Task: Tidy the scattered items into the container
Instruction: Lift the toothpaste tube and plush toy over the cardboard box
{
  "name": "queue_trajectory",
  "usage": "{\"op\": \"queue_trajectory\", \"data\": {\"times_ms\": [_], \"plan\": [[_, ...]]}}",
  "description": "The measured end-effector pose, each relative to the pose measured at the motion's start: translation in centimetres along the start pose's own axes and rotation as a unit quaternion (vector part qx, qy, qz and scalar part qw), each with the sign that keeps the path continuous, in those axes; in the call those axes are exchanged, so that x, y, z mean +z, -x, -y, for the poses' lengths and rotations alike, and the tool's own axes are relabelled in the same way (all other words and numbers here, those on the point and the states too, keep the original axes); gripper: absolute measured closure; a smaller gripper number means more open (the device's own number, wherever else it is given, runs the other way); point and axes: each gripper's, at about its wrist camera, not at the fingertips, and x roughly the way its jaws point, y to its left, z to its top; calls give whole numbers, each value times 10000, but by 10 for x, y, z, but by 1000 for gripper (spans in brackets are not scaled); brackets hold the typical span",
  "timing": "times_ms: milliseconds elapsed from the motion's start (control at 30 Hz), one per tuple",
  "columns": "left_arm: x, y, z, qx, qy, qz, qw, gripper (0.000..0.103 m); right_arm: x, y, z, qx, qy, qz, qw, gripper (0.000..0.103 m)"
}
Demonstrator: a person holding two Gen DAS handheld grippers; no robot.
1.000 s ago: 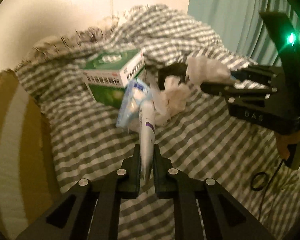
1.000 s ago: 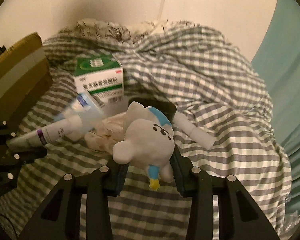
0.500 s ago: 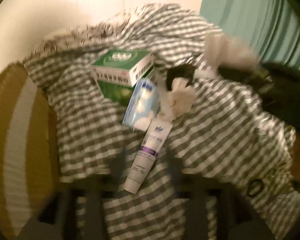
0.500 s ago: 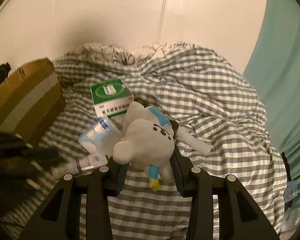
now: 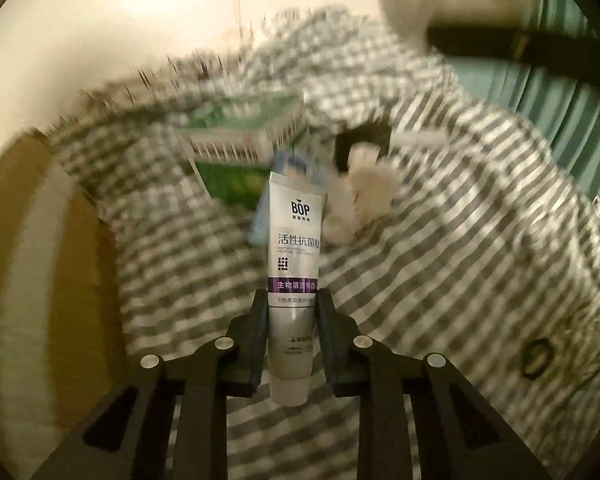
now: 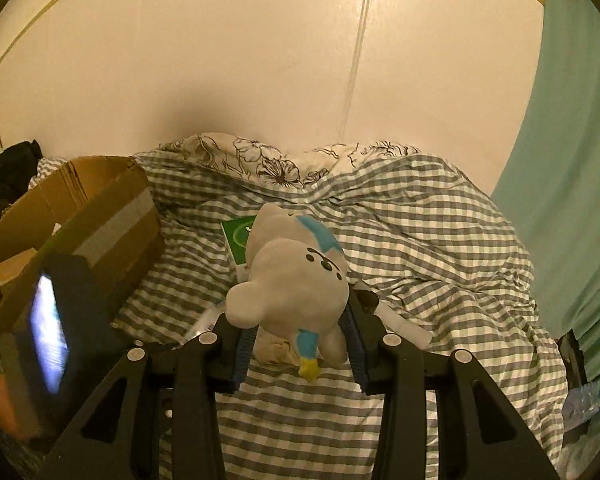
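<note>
Lifted since a second ago, the right gripper (image 6: 298,350) clamps a plush toy (image 6: 290,280) above the checked bedding (image 6: 420,240). Left gripper (image 5: 293,312), jaws just re-closed, pinches a toothpaste tube (image 5: 294,248). Next, I judge: carry both into the cardboard box (image 6: 100,216) at left.

A home bedroom: checked duvet (image 6: 420,248) over floral bedding (image 6: 276,160), plain wall (image 6: 260,60), teal curtain (image 6: 572,120) right.

The cardboard box (image 6: 72,220) stands open-topped at the left of the bed (image 6: 440,240), its taped near wall rising as a barrier toward the clutter. In the middle, the green carton (image 5: 240,136), a crumpled white wad (image 5: 364,196) and a black ring (image 5: 360,140) crowd together. The checked cover to the right and near lies free.
</note>
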Motion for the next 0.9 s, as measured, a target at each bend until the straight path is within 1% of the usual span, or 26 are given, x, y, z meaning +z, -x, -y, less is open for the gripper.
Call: {"op": "queue_trajectory", "data": {"times_ms": [133,167,267,400,533,700,900], "plan": [[15,44,-7,-126,272,360,9989,80,2,11,-1,47,-40,82,9999,64],[19,59,-9,-179,352,509,9979,80,3,14,-1,54,-61,105,9999,64],[32,96,-17,-192,486,892,9946,80,8,26,1,99,-196,198,9996,64],[45,140,-36,-164,697,1248,9896,80,17,42,0,202,-361,303,9987,64],[50,184,-55,27,868,1584,9835,80,28,60,-7,310,-456,452,9975,64],[47,231,-82,465,1025,1903,9753,80,48,81,-18,526,-538,640,9951,64],[39,254,-113,845,1291,2129,9648,80,70,103,-40,704,-360,871,9931,64]]}}
